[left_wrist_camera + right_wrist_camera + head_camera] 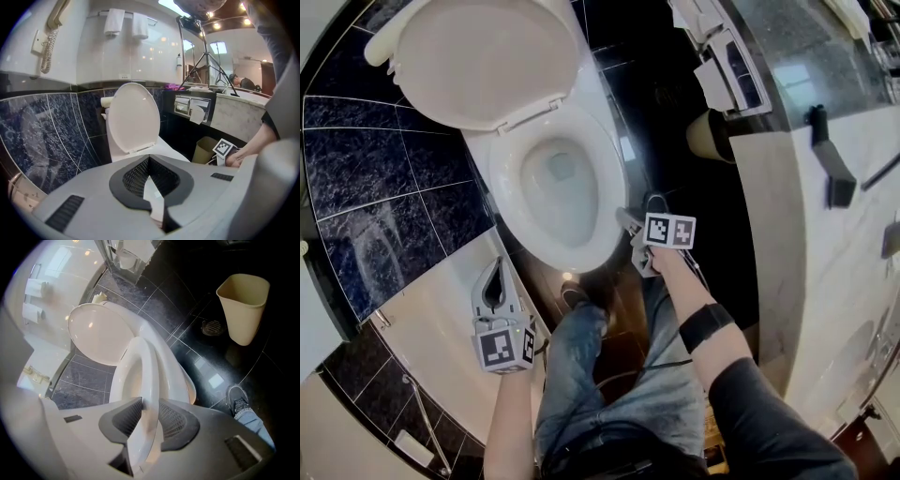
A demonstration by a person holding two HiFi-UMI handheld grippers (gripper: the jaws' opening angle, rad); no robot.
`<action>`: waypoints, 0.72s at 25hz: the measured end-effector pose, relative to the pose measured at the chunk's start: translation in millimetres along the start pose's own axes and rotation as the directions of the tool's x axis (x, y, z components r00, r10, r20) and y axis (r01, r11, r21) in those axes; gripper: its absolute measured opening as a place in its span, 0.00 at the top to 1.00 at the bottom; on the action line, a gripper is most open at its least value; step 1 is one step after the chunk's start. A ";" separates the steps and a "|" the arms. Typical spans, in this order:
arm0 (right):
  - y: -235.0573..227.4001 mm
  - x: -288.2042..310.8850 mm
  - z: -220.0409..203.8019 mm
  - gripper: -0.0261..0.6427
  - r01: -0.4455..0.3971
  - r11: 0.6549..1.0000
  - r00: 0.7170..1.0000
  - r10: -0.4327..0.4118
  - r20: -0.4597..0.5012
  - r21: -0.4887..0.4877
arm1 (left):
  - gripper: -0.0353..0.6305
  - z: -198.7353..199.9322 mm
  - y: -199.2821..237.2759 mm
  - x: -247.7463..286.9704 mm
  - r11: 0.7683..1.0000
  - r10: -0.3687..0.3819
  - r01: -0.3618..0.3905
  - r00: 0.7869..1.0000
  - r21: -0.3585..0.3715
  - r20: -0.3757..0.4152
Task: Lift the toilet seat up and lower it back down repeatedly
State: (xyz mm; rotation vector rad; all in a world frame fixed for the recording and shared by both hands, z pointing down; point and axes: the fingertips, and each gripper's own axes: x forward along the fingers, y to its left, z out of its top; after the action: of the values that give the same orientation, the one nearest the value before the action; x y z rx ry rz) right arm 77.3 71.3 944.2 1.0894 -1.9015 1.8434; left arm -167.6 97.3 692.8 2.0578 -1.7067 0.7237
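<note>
The right gripper (146, 420) has its jaws partly closed on the front rim of the toilet seat (145, 376), one pad against the inner side of the ring and one against the outer, so the rim fills the gap between them. The left gripper (149, 161) holds nothing; its jaw tips meet, leaving only the hollow behind them. It hangs to the left of the toilet on the near side, well apart from the seat, and points toward the raised lid (133, 117). From above, the seat is an oval ring that looks to lie down on the bowl (176, 376) or barely off it; I cannot tell which. Its long axis runs from the near front edge, where the right gripper grips it just right of centre, away to the hinge (530, 114) at the far end, below the upright lid. The seat therefore stretches straight ahead of the gripping jaws, and the pivot is at the end opposite the grip. By my reading, a lift must carry the front edge up and away in an arc about that far hinge, not straight up. The right hand is the nearer one and already has the hold. A pale waste bin (243, 305) stands on the dark floor to the right, clear of the arc.
</note>
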 end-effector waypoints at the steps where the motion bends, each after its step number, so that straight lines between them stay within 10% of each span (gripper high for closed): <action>1: 5.0 -4.7 0.8 0.78 -0.002 1.000 1.000 0.002 -0.002 0.000 | 0.95 2.9 -0.3 -1.6 1.000 -0.001 0.001 1.000 -0.001 0.000; 18: 147.7 -91.2 86.5 0.77 -0.061 0.996 0.998 0.062 0.009 -0.058 | 0.95 43.4 -12.2 -73.4 0.999 0.006 -0.009 0.998 -0.046 -0.070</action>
State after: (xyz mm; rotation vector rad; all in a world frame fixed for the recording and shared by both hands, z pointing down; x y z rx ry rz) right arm 65.7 4.6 762.4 1.0361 -2.0026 1.8062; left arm -158.9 132.4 614.6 1.9733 -1.6776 0.7425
